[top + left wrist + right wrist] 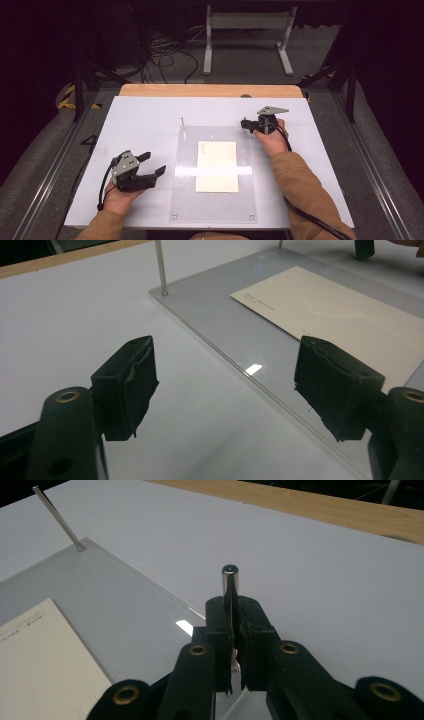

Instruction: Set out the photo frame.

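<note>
My right gripper [232, 645], jaws closed on the upright metal pin [230, 580] at the clear sheet's [212, 200] far right corner, may tilt it if twisted, while my left gripper [145, 172] waits wide open, empty.

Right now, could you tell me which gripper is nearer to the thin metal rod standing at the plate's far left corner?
Right. The right gripper is level with the rod across the plate; the left gripper is farther, nearer the person.

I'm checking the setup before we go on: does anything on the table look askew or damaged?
Slightly: the cream card sits a little crooked under the clear plate. The pad on one left gripper finger looks torn and peeling.
</note>
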`<state>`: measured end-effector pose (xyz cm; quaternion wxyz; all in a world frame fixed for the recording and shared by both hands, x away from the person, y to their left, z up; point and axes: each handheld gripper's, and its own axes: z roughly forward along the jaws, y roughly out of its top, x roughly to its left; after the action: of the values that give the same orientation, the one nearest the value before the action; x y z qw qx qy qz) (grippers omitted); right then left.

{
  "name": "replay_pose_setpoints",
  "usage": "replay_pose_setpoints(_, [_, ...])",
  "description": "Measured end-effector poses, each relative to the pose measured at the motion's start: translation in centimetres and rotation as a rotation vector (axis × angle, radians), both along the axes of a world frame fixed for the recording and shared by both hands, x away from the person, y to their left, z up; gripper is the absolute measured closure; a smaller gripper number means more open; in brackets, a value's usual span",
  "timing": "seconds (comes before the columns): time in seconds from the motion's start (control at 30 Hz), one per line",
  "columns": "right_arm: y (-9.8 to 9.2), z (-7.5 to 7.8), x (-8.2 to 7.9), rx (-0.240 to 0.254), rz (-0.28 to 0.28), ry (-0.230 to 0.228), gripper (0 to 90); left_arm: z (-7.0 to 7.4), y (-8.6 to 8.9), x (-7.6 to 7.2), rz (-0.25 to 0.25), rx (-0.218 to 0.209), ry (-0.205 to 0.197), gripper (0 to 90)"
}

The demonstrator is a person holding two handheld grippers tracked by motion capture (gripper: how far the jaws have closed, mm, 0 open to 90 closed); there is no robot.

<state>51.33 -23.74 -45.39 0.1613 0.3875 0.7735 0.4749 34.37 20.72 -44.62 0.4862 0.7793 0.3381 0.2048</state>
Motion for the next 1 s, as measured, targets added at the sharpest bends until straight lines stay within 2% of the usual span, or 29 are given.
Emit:
replay_pose_setpoints(0.1, [0.0,0.0,0.0,0.009,-0.015,0.01,84.2,0.0,0.0,0.0,0.003,-0.003,0.004,25.2])
replay_pose_setpoints(0.23, [0.4,0.3,0.1,0.009,-0.052,0.058,84.0,0.0,0.1,0.0,0.006,-0.007,0.006,25.2])
replay_pose_setpoints(0.4, [0.5,0.5,0.4,0.013,-0.078,0.094,83.8,0.0,0.2,0.0,0.007,-0.004,0.007,25.2])
replay_pose_setpoints(0.57, [0.8,0.4,0.5,0.015,-0.11,0.098,83.9,0.0,0.2,0.0,0.003,0.001,0.003,25.1])
replay_pose_setpoints(0.8, [1.2,0.6,0.8,0.001,-0.14,0.138,84.0,-0.2,0.2,0.1,0.006,-0.009,0.017,25.1])
replay_pose_setpoints(0.87, [1.3,0.6,0.8,-0.006,-0.145,0.143,84.0,-0.4,0.1,0.2,-0.016,-0.028,0.039,24.9])
replay_pose_setpoints(1.0, [1.3,0.4,0.9,0.009,-0.149,0.15,83.5,-0.5,-0.1,0.0,-0.063,-0.017,0.025,23.1])
